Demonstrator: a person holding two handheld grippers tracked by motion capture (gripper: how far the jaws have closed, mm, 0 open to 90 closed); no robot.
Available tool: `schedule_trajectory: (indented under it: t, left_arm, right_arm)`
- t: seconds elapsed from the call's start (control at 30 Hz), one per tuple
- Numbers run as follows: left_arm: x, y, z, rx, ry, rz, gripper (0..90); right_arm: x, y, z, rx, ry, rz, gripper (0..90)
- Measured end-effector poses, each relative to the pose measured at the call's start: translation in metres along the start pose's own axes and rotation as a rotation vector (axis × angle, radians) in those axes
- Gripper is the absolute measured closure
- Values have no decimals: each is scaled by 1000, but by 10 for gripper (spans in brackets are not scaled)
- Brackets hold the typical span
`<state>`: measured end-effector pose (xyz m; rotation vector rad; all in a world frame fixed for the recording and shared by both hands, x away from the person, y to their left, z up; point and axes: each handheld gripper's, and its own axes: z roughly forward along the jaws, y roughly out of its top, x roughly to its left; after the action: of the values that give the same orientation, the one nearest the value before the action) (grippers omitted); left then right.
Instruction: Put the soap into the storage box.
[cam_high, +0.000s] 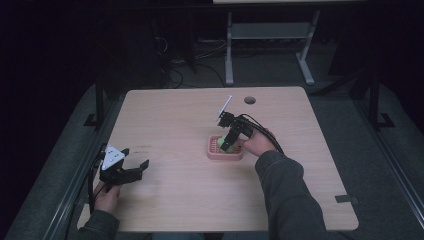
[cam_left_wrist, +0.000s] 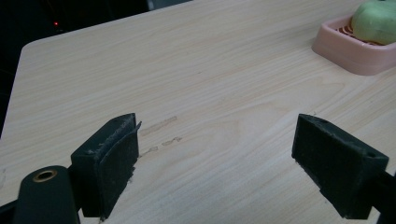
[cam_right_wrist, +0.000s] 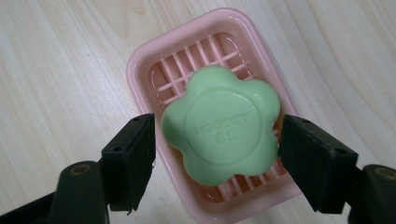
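I had the right gripper (cam_right_wrist: 217, 144) down over the pink soap dish (cam_right_wrist: 140, 70) at mid-table, jaws spread either side of the green flower-shaped soap (cam_right_wrist: 222, 123), small gaps showing, not clamped. Soap lay in the dish. Left gripper (cam_left_wrist: 217, 163) sat released, jaws wide, near the table's (cam_high: 180, 200) left near edge.

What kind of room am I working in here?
Probably a lab or workshop test bay, not a bathroom: a plain wooden table on a dark floor, a metal-framed bench behind it, and loose cables on the floor. The only household props are a pink soap dish and green soap.
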<state>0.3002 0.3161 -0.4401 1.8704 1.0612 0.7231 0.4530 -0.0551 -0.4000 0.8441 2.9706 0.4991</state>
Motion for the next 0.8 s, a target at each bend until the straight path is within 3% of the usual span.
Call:
schedule_trajectory:
  t: [0.3, 0.8]
  left_arm:
    - [0, 0, 0, -2, -3, 0, 143]
    - [0, -1, 1, 5, -2, 2, 143]
  right_arm:
    - [4, -8, -12, -64, -3, -7, 273]
    - [1, -27, -28, -91, -12, 12, 270]
